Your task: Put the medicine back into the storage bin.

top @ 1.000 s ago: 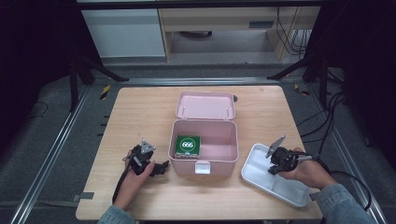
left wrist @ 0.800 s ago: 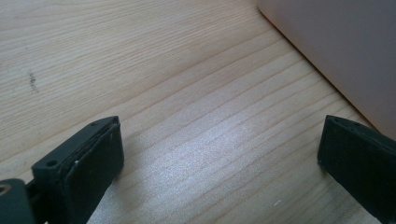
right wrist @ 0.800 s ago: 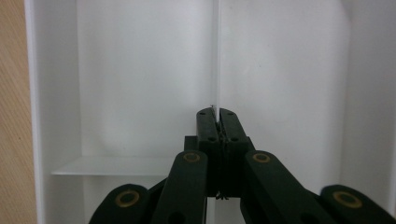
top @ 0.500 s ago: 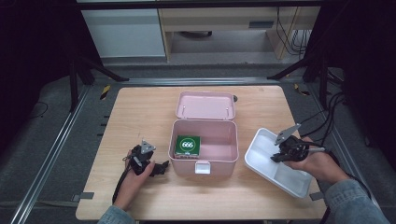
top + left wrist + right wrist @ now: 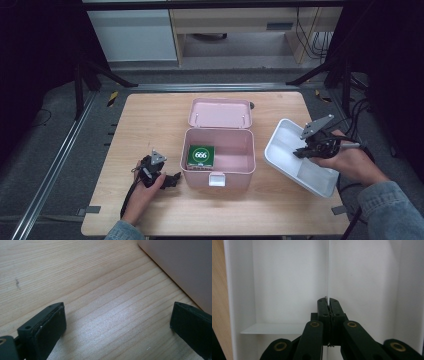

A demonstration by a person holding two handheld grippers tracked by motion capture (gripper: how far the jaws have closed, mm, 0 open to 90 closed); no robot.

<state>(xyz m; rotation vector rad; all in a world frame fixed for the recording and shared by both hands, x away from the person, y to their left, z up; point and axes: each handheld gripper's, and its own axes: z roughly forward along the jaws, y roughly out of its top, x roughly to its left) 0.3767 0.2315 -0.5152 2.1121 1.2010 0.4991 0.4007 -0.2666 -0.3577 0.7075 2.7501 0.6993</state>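
Clearly, a white plastic divided tray (image 5: 287, 150) is gripped by the right gripper (image 5: 306, 150), whose jaws are pressed together on a thin inner partition wall (image 5: 329, 270) of the tray; the white compartments spread ahead of and to both sides of the jaws, and the tray is held tilted above the light wooden table (image 5: 150, 120), clear of its surface. Just beside the tray, an open pink plastic box (image 5: 225, 167) with its lid laid back is seen, a green packet (image 5: 201, 155) resting inside. Farther off, the left gripper (image 5: 172, 181) is rested on the table with jaws spread wide, bare wood between them and the pink box wall (image 5: 180, 262) just beyond one jaw.
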